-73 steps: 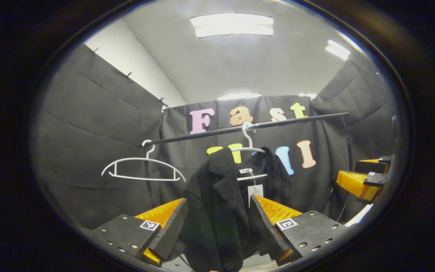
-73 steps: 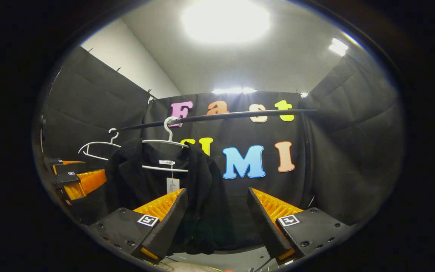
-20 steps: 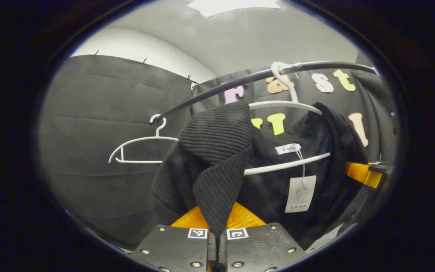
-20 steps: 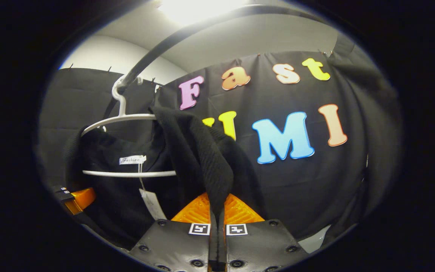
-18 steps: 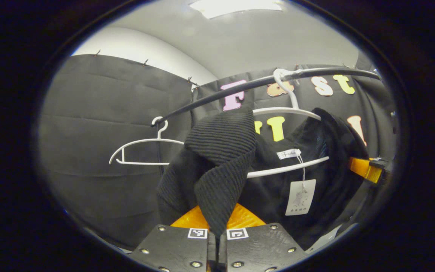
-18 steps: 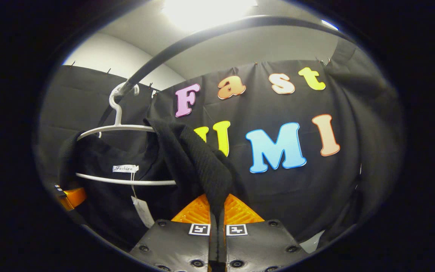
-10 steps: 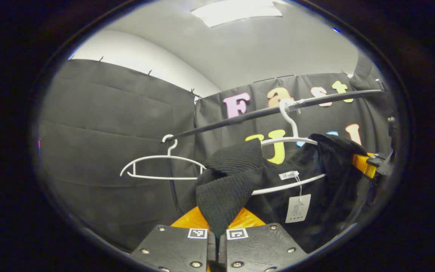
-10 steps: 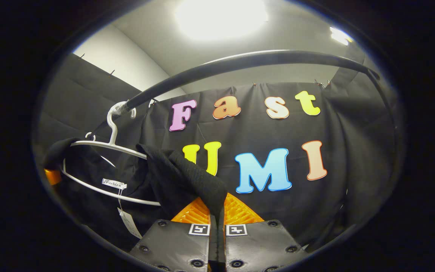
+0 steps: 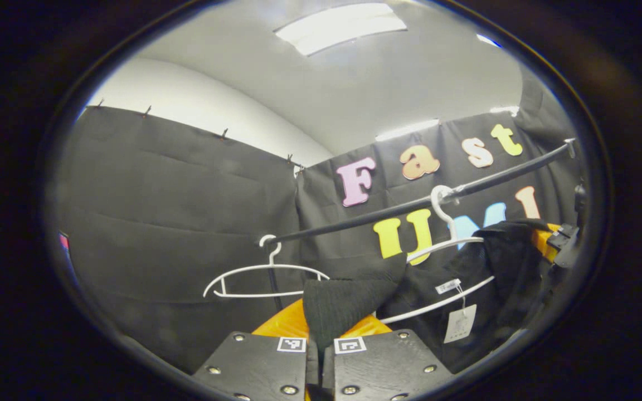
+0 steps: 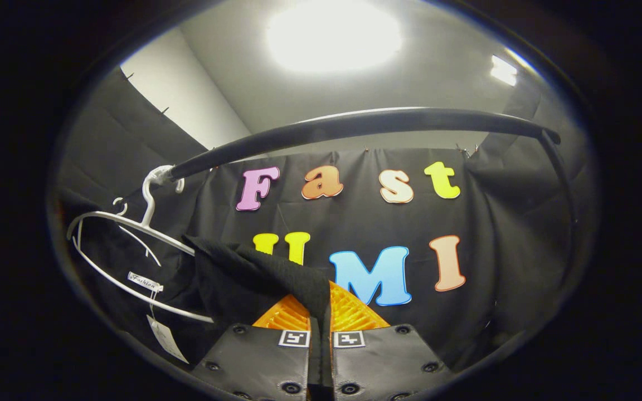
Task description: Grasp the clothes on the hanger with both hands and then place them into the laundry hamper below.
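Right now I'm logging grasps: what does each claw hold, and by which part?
Both hold the black garment: the left claw pinches one shoulder fold, the right claw the other.

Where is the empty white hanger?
In the left gripper view, the empty white plastic hanger hangs on the black rail, left of the black knitted garment.

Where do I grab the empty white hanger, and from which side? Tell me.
Take the empty white hanger by its lower crossbar, coming from below. It hangs level on the black rail, bare and apart from the black garment. Both grippers are shut on that garment now.
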`<state>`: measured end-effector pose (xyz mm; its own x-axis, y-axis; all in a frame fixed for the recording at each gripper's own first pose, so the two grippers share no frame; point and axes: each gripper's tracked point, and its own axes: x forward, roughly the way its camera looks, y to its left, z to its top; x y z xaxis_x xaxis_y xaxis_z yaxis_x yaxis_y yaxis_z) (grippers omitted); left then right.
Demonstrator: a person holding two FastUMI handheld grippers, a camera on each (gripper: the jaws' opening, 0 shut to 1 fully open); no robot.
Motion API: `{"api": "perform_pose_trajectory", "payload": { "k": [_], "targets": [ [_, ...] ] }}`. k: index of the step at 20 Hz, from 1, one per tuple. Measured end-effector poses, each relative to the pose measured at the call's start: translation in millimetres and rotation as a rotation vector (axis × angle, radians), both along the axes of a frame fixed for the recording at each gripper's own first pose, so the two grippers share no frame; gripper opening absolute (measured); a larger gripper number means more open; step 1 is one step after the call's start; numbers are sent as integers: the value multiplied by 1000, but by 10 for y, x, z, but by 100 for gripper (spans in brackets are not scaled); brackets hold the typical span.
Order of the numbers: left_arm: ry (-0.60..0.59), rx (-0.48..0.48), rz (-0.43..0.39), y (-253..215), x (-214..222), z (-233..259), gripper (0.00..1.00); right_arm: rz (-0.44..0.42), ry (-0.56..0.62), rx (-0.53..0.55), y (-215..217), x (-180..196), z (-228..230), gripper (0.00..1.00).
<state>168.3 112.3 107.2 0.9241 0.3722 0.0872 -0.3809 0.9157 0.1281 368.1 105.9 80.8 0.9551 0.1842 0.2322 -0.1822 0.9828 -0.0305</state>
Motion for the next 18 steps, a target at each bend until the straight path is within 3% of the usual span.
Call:
{"api": "perform_pose_trajectory", "payload": {
  "k": [7,15,18],
  "targets": [
    [-19,27,17,312,148,183,4,-29,-58,-18,-37,103,29,1],
    [18,-102,31,843,279,-160,3,-26,-3,-14,-69,386,-209,1],
    [32,-105,27,881,384,-282,4,-33,39,-13,-65,508,-356,1]
  ]
}}
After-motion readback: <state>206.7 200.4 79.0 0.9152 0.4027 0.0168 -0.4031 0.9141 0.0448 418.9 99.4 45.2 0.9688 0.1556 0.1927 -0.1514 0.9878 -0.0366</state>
